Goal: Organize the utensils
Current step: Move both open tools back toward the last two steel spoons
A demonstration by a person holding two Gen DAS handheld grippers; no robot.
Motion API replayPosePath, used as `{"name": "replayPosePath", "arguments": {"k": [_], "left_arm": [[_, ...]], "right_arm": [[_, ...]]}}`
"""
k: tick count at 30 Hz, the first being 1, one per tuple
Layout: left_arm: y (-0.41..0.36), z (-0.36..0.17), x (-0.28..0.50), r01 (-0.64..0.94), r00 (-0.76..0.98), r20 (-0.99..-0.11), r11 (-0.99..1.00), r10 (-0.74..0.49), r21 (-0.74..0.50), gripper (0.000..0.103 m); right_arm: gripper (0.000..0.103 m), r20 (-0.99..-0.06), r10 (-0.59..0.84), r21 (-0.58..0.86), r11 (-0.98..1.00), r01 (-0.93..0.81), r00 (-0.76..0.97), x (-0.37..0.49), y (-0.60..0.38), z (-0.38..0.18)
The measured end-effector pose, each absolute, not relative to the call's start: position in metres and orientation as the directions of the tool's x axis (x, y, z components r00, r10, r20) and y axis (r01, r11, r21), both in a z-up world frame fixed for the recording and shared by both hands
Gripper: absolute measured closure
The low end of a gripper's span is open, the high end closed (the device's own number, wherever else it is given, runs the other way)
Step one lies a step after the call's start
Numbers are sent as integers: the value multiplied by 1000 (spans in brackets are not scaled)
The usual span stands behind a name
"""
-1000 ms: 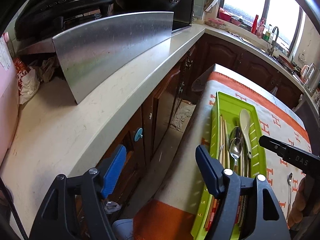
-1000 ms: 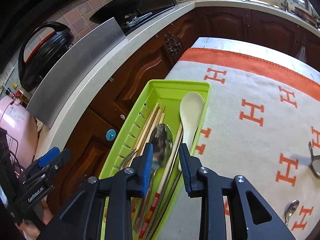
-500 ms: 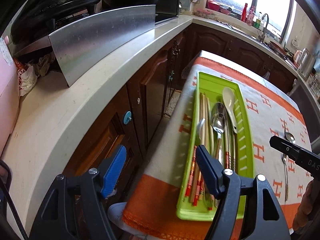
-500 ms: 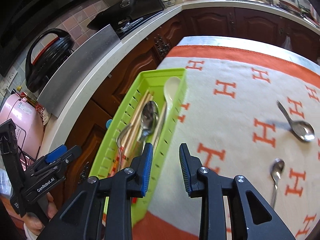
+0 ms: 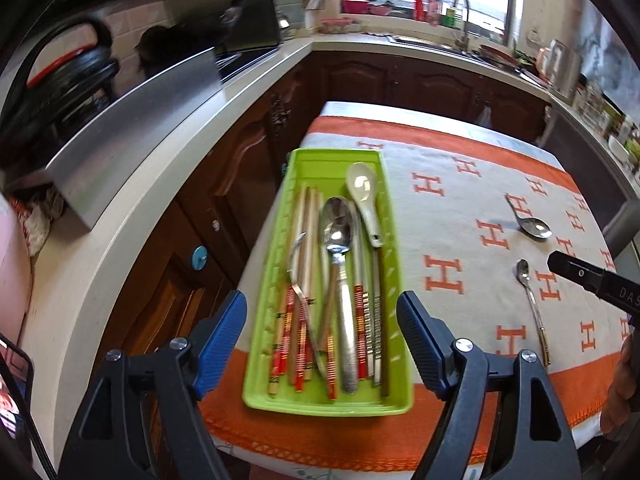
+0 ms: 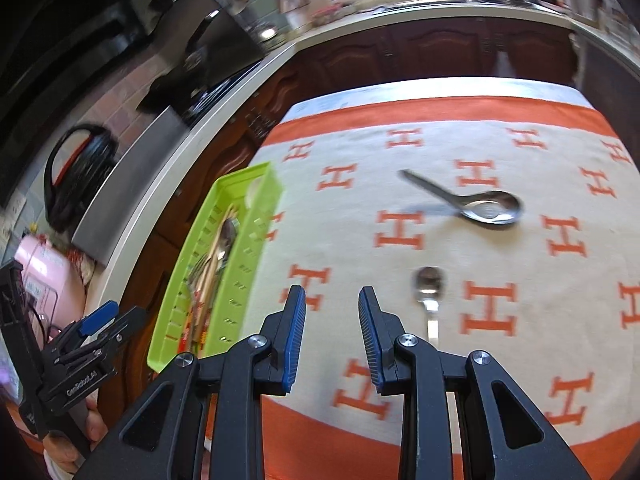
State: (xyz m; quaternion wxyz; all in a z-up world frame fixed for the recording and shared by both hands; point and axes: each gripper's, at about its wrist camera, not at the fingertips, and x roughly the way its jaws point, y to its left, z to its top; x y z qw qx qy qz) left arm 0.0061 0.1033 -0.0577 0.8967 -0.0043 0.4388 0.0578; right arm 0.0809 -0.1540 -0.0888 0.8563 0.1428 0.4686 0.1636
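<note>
Left gripper (image 5: 322,336) wide open, right gripper (image 6: 332,336) part-open — both seemingly empty.

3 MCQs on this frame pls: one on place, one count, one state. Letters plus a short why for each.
1. Where does the white ceramic spoon lie?
A. On the cloth beside the tray
B. In the green tray
C. On the counter

2. How many metal spoons lie on the cloth outside the tray?
A. One
B. Two
C. Four

3. What is the state of the right gripper?
A. Open, holding nothing
B. Shut on a spoon
C. Shut on chopsticks

Answers:
1. B: the white ceramic spoon sits inside the green tray, toward its far right side.
2. B: only the wide soup spoon and the small teaspoon lie on the orange-and-white cloth.
3. A: the right gripper has its jaws apart with only cloth showing between them.
</note>
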Motion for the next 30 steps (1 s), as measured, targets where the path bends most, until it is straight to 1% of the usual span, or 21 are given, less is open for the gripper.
{"name": "replayPosePath", "arguments": {"k": [8,12,18,22,30], "left_arm": [[34,-54,34,34,612,-790,996,40,77,26],[9,-60,51,87,590,-807,995,-4,59,25],[-22,-87,87,141,494,-860,988,-126,-63,25],[-36,-108,103,155,446,-873,978,-198,-143,25],[-55,-141,114,163,406,-878,965,-255,-205,25]], "right_arm": [[75,-745,381,439,898,-28,548,88,-239,-91],[73,-740,365,451,892,15,565,100,-269,-95],[70,-735,366,498,863,88,571,135,-301,-114],[70,-731,370,530,837,137,574,164,-316,-136],[71,-767,355,513,840,178,534,206,-318,-184]]}}
